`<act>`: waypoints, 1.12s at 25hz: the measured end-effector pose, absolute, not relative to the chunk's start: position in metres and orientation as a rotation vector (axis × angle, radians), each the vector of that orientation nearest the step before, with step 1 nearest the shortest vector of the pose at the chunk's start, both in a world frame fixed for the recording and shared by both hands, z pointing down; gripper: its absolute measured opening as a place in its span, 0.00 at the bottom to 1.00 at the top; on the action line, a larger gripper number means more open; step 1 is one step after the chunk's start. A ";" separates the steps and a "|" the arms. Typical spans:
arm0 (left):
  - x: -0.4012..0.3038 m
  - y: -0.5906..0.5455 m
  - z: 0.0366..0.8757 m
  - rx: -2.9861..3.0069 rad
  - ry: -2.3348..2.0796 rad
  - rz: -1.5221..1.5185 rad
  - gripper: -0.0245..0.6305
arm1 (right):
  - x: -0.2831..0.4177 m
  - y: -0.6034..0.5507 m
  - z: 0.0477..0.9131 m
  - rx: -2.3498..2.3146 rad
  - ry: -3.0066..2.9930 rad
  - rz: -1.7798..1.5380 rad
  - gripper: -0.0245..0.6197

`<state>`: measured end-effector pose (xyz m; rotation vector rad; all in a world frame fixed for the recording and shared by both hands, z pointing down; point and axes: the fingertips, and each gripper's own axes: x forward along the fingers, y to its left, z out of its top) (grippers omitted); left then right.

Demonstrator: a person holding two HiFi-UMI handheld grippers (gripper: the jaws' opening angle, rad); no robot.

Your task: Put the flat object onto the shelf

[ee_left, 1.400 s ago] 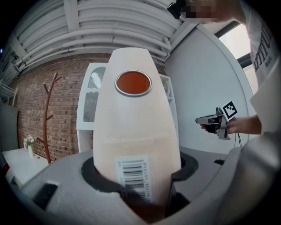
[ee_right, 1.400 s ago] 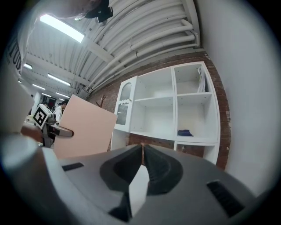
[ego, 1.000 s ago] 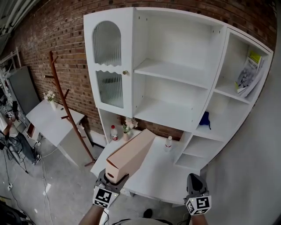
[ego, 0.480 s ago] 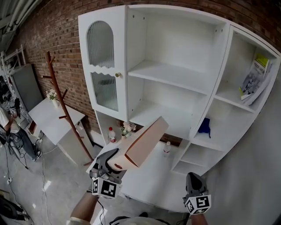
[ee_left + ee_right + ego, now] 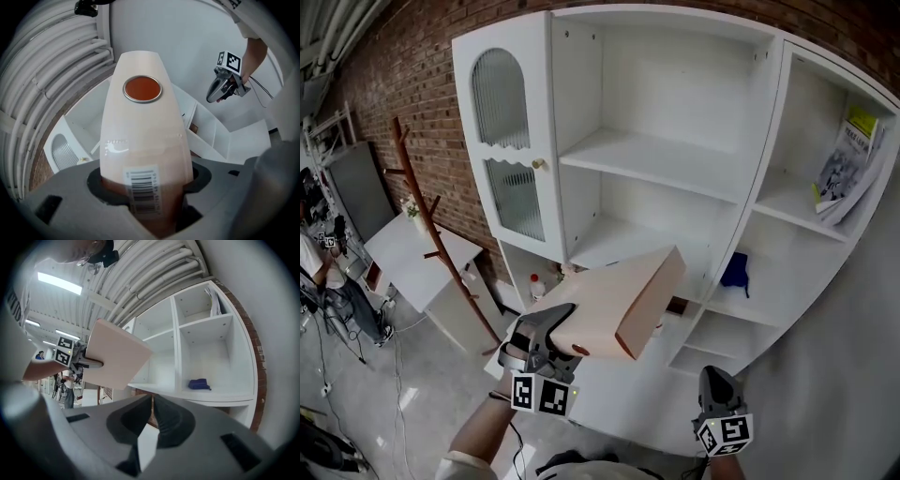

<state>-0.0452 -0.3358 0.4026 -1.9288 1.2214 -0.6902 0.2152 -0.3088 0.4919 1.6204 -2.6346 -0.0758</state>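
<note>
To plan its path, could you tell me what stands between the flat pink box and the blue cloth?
The cabinet's white upright divider panel separates the flat pink box and the blue cloth; the head view shows it.

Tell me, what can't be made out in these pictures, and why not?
- Counter, head view: the pink flat box held in front covers most of what stands on it.
- Behind the ribbed glass door, head view: the glass blurs whatever is inside.
- Magazines, head view: the print is too small to read.
- Blue item, head view and right gripper view: too small to tell what it is.
</note>
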 end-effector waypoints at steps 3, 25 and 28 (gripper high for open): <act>-0.035 -0.341 0.398 -1.877 1.175 -0.725 0.49 | 0.215 -0.312 0.495 1.638 -2.633 -0.050 0.09; 0.003 -0.441 0.426 -1.603 0.894 -0.966 0.49 | 0.224 -0.324 0.472 1.867 -2.516 -0.089 0.09; 0.007 -0.454 0.433 -1.577 0.878 -0.991 0.49 | 0.229 -0.325 0.471 1.900 -2.500 -0.077 0.09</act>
